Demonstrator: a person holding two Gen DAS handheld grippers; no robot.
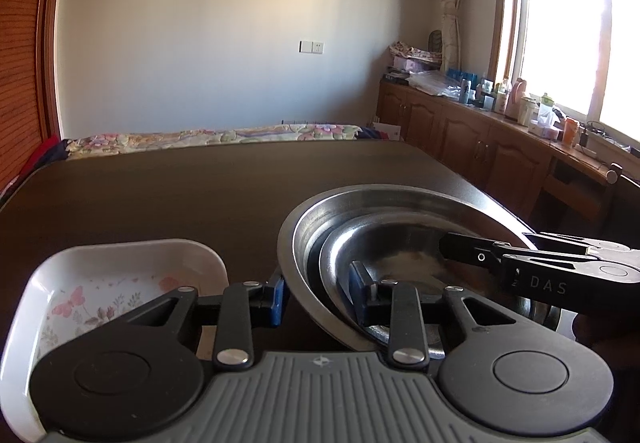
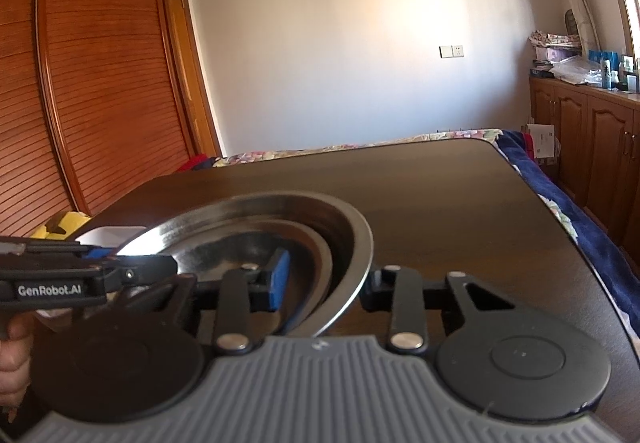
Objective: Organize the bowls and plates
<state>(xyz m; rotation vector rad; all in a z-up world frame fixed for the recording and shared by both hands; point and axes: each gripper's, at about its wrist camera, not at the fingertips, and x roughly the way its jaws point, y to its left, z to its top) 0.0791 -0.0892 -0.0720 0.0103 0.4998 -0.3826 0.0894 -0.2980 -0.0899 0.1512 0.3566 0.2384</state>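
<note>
Your left camera sits just behind the left claw [image 1: 318, 297], close over the table [image 1: 160, 203], facing the far wall. Your right camera does likewise behind the right claw [image 2: 326, 283]. Both views share the steel bowls [image 1: 384, 211] [image 2: 304, 215] between the claws and the bed [image 1: 208, 137] [image 2: 360, 149] beyond.

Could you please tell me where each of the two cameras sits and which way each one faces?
Left wrist view: sits on the left claw, facing across the dark table toward wall and window; its fingers straddle the left rim of the large steel bowl; the floral white dish lies left.
Right wrist view: sits on the right claw, facing the wall and wardrobe; its fingers straddle the bowl's right rim; a hand shows.
Shared: the bowl, the smaller steel bowl nested inside, the table, each other's claw.
</note>
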